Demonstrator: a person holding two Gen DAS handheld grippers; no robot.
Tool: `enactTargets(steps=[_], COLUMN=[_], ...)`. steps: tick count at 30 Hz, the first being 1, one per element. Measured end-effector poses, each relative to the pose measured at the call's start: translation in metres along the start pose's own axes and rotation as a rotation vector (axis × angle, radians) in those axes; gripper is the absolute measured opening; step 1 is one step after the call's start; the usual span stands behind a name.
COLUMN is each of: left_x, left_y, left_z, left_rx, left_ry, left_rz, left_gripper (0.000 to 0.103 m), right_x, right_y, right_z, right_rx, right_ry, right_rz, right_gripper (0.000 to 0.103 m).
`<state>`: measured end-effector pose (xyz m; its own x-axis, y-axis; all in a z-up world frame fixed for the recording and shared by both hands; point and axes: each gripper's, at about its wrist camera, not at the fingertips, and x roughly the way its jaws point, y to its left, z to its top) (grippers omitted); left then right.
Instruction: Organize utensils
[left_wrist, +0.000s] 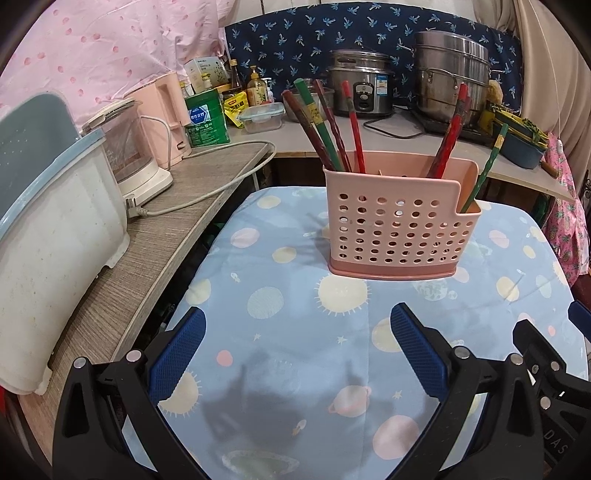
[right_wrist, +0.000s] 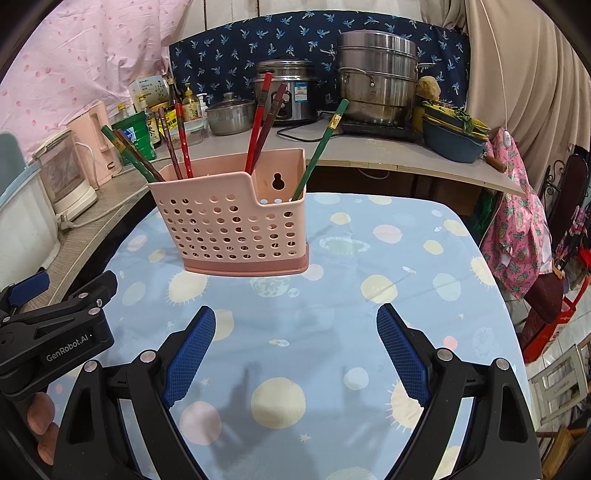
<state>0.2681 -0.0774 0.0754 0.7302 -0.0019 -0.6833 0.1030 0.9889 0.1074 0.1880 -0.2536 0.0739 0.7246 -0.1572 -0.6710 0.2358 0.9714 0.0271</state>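
The pink perforated holder stands upright on the table, toward its far side, on a blue cloth printed with planets and suns. It is a divided caddy: a tall main section and a lower, narrower pocket at its right end.

Contents as found:
- A cluster of red, dark and green chopsticks leans left out of the far left of the main section.
- A red pair leans right from the right part of the same section.
- One green chopstick stands alone in the low right pocket, tilted right.

No utensil lies loose on the cloth in either view. Judgement: the sticks are contained but mixed by colour and split between sections, so sorting appears unfinished, or at its close; the frames cannot settle which.

The left hand-held gripper hovers over the near part of the cloth, jaws spread wide and empty. The right hand-held gripper sits beside it, likewise spread apart and carrying nothing. Both point down toward the holder from the near side, well short of it, which reads as a waiting stance from which either can reach the sticks.

The counters beyond carry a rice cooker and a steamer pot, clear of the work area.
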Motion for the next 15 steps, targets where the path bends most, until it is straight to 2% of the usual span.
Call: enactTargets(steps=[15], left_x=[-0.0063], left_y=[-0.0021], left_z=[-0.0031], left_rx=[0.024], left_ry=[-0.020], left_rz=[0.011], left_gripper=[0.096], right_x=[-0.0012], right_y=[0.0026], right_z=[-0.0025], right_rx=[0.002], right_ry=[-0.003], right_rz=[0.005], right_gripper=[0.085])
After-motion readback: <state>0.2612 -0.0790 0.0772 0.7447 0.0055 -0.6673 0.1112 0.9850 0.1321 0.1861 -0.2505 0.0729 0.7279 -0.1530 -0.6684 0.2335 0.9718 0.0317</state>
